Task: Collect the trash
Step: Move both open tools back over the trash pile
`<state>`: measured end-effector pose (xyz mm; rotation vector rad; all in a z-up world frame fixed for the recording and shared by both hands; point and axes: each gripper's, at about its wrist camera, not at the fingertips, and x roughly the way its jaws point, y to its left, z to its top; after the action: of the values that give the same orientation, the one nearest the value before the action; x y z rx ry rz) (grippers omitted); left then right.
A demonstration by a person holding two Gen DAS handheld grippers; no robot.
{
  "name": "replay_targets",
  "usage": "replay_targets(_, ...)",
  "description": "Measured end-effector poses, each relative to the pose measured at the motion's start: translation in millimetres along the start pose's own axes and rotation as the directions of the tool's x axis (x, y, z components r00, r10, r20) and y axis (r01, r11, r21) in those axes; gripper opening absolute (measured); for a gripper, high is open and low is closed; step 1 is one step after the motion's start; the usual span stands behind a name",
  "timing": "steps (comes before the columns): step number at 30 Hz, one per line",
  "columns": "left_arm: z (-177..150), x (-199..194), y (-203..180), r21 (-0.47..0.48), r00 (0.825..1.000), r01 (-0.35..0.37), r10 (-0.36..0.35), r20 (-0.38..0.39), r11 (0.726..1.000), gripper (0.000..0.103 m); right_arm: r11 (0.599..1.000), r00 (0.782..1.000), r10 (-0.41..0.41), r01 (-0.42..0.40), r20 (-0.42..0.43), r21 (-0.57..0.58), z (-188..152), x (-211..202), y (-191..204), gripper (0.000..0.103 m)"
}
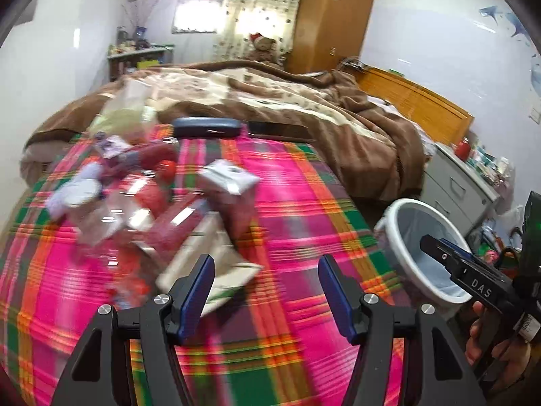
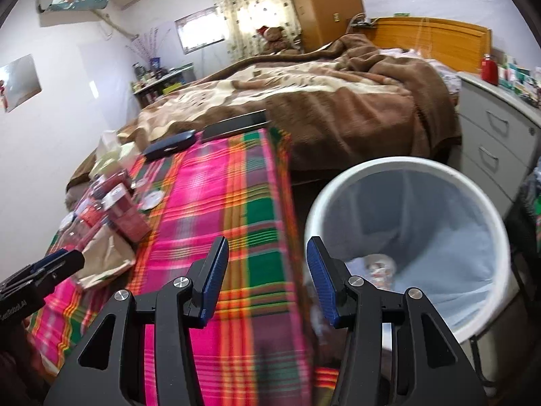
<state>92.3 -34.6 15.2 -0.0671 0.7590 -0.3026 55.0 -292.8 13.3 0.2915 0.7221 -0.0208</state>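
A heap of trash (image 1: pixel 148 209) lies on the pink plaid cloth (image 1: pixel 297 209): red cartons, clear wrappers, a white-topped box (image 1: pixel 228 177) and a flat paper carton (image 1: pixel 209 267). My left gripper (image 1: pixel 267 270) hovers open over the cloth, its left pad near that paper carton, with nothing between its fingers. The white bin (image 2: pixel 405 237) with a pale blue liner stands beside the bed, one crumpled wrapper (image 2: pixel 380 265) at its bottom. My right gripper (image 2: pixel 267 253) is open and empty, over the cloth's edge next to the bin. The same heap (image 2: pixel 108 216) appears at the left in the right wrist view.
A dark glasses case (image 1: pixel 207 127) and a flat black item (image 1: pixel 279 132) lie at the cloth's far end. A brown blanket (image 1: pixel 304 101) covers the bed beyond. Grey drawers (image 2: pixel 493 135) stand past the bin. The right gripper's body (image 1: pixel 473 280) and a hand (image 1: pixel 487 345) show at the right.
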Motion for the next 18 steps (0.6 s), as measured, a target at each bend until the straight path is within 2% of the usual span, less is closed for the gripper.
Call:
replay_targets(11, -15, -19, 79, -0.128, 0.996, -0.091, 0.092, 0.004, 0.988, 0.064, 0.993, 0.991, 0.098, -0.104, -0.088, -0.056, -14, 19, 56, 0.050)
replay_targets(18, -25, -21, 114, -0.161, 0.994, -0.108, 0.106, -0.023, 0.981, 0.064, 0.981, 0.967, 0.189, -0.193, -0.173, -0.011, -26, 39, 89, 0.050)
